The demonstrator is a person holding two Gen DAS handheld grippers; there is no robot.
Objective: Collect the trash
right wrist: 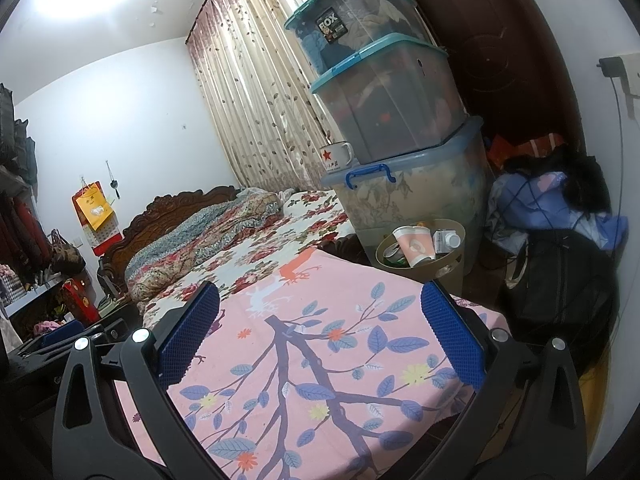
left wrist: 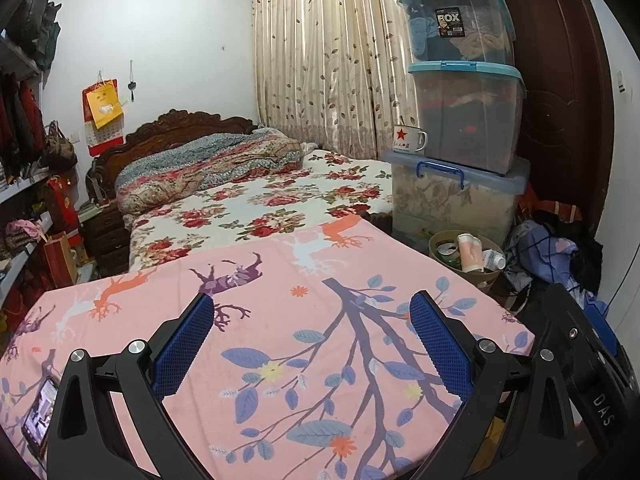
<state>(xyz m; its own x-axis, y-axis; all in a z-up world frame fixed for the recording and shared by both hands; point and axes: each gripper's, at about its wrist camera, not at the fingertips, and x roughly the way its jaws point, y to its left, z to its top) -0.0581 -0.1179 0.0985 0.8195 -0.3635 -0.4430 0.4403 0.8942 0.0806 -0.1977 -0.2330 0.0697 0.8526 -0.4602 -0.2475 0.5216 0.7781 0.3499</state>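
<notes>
waste bin: round, tan, on floor beside pink bed corner | paper cup: pink-white, tilted inside | can: crushed, inside | small white bottle: lying inside

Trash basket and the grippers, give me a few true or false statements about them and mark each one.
1. The trash basket holds a paper cup. True.
2. The left gripper is shut on a can. False: it is open and holds nothing.
3. The enamel mug stands on the bottom storage box. True.
4. The right gripper is inside the basket. False: it is open above the pink cloth.
</notes>
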